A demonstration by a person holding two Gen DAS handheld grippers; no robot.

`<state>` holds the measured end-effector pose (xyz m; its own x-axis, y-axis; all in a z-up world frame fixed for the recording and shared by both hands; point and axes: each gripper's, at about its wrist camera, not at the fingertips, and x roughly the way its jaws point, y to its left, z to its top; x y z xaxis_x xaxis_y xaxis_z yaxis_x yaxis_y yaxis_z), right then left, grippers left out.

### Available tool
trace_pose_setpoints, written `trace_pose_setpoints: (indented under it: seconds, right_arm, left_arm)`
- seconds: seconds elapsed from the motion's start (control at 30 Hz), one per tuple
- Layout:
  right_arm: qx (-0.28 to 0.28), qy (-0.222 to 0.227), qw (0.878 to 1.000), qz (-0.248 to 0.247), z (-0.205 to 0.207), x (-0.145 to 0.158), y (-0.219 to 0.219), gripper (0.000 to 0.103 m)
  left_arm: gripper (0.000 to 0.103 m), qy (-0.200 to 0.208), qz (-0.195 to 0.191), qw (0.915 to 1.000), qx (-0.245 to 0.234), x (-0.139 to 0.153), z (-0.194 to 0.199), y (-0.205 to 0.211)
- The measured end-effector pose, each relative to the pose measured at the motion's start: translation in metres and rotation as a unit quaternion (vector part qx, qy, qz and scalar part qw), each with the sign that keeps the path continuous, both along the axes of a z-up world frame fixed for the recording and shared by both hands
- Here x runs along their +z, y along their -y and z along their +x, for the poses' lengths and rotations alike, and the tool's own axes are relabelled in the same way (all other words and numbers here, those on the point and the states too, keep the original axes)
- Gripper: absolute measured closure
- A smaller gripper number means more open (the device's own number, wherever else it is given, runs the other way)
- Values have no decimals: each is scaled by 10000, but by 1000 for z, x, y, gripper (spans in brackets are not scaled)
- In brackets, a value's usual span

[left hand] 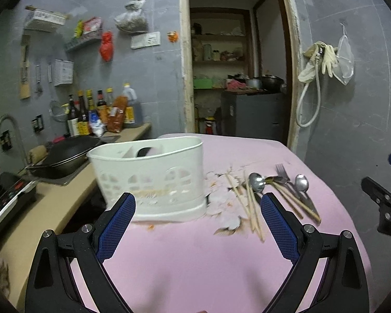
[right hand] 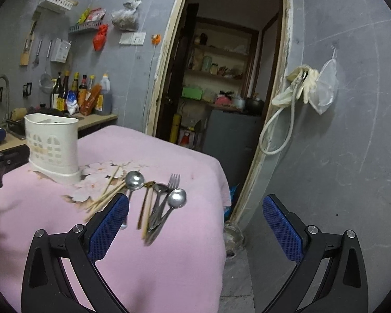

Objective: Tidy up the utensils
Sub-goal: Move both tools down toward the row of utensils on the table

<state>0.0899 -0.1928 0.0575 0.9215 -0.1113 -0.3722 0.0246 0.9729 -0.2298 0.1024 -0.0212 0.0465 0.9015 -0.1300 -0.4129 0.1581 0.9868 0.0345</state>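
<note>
Pink cloth (right hand: 169, 260) covers the table; centre frame lie three spoons (right hand: 134, 180), one fork (right hand: 173, 180) and perhaps four chopsticks (right hand: 109, 195), blurred, beside one white caddy (right hand: 52, 146) at left. Left gripper (left hand: 198, 208) and right gripper (right hand: 195, 208) hover level, jaws wide apart, empty.

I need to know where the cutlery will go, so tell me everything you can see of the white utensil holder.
The white utensil holder looks like moulded plastic, oval-bodied with arched cut-outs around its lower wall and a wider foot. A divider splits its open top into compartments; something dark shows inside one. It stands upright on the pink tablecloth, near the table's counter-side edge, beside the floral print. The chopsticks and the other cutlery lie apart from it. Neither gripper touches it.
</note>
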Motion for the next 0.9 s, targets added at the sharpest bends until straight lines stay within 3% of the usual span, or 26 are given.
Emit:
trace_pose_setpoints:
  seconds: [0.27,0.37,0.43,0.5,0.63,0.9]
  right_arm:
    - [138,-898,9949,447,64,-10,35,0]
    - [279,-1233,9897,676,85,-19,41,1]
    - [387,-1434,9862,734,98,-25,42,8]
    - [448,-1664,9819,789,114,-33,43,23]
    - [565,-2143,9692,1071,140,-49,47,39]
    - [664,-2506,9578,1243,164,-68,51,46]
  left_arm:
    - [9,-492,87,9973,-529,-8,42,29]
    - [15,-647,244,9958,-604,-15,60,43]
    - [30,-819,400,9940,-608,-21,75,52]
    - [43,-1100,515,9906,-637,-30,92,59]
    - [67,-1615,358,9835,-733,-49,122,64]
    - [81,-2119,313,9750,-583,-73,167,68]
